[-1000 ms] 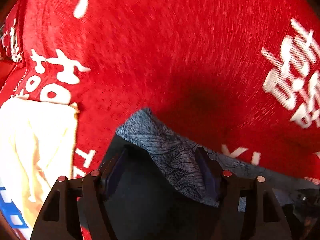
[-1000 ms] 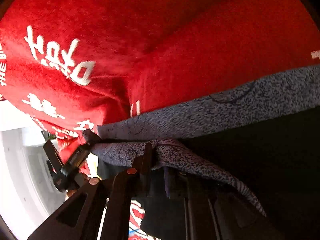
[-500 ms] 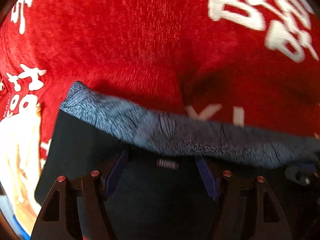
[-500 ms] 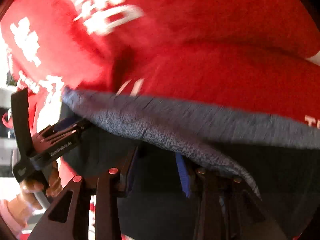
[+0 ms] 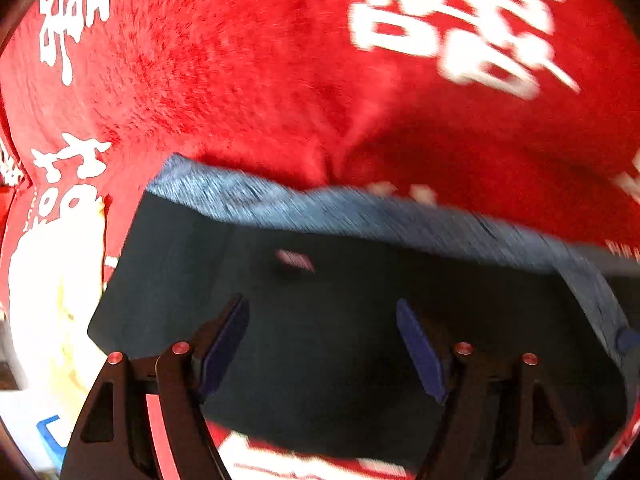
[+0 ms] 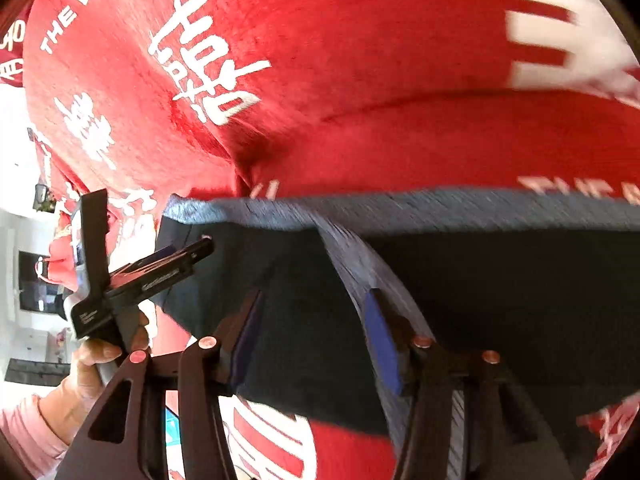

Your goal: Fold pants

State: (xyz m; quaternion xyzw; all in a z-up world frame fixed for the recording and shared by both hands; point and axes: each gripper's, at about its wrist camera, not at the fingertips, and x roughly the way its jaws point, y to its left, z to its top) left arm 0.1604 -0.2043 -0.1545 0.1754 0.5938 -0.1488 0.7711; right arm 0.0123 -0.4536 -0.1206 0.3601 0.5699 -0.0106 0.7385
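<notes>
Both claws, left (image 5: 320,344) and right (image 6: 312,336), stand open above the soft, limp pants (image 5: 320,320); I would grip the grey waistband (image 5: 280,204).

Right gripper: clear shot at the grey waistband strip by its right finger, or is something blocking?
Probably yes. The right gripper is open over the dark pants, and the grey waistband strip runs beside its right finger with nothing on top. The left gripper sits off to the side.
</notes>
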